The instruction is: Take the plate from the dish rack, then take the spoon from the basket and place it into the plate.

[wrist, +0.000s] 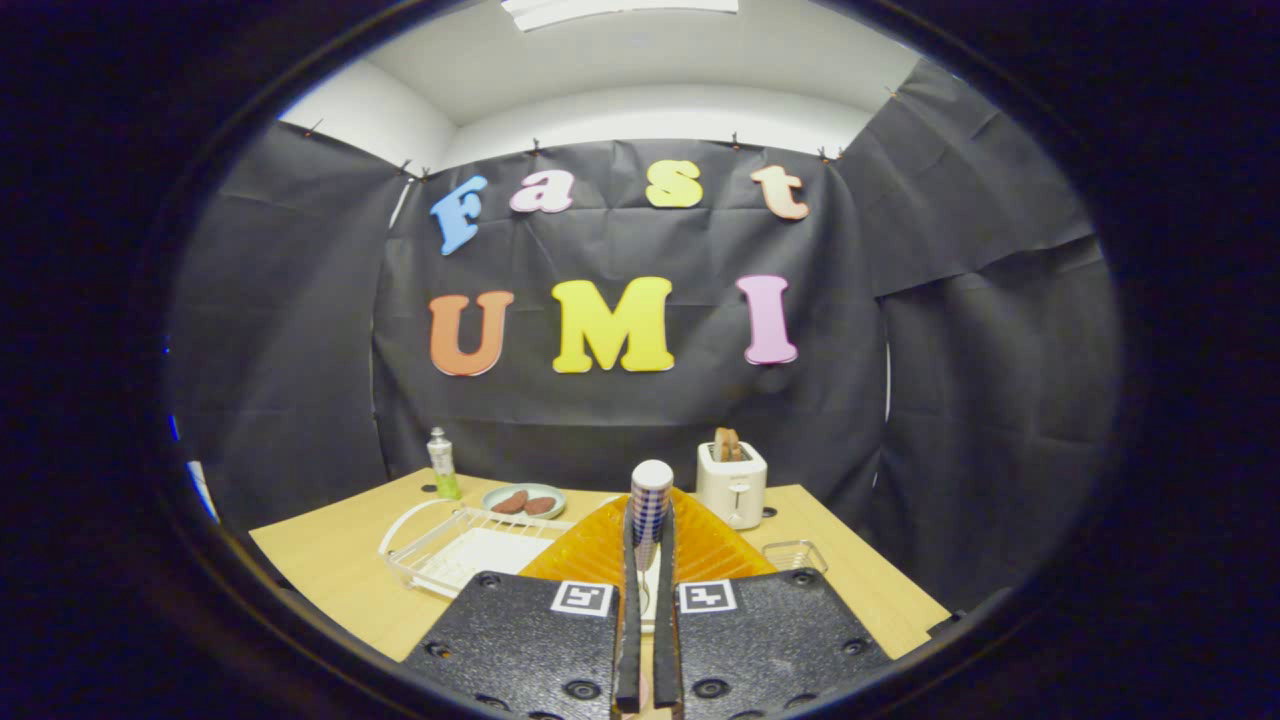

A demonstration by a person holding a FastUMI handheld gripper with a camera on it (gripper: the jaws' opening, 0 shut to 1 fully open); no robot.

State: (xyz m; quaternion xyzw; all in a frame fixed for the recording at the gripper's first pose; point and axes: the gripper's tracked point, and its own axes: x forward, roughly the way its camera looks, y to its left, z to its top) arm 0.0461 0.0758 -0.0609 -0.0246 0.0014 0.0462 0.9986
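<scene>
The spoon [649, 520] pinched between the gripper [648, 560] fingers rose over the orange plate [700, 548], hemmed by the dish rack [450, 550], toaster [732, 485] and small wire basket [795, 555].

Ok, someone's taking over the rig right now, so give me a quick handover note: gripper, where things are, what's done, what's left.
Gripper: fingers closed on the spoon, its checked handle sticking up between them.
Plate: orange, out of the dish rack, lying on the table just ahead of and under the fingers.
Basket: small wire one, right of the plate.
Done: plate taken from the rack, spoon picked up.
Left: lower the spoon into the plate and release it.
</scene>
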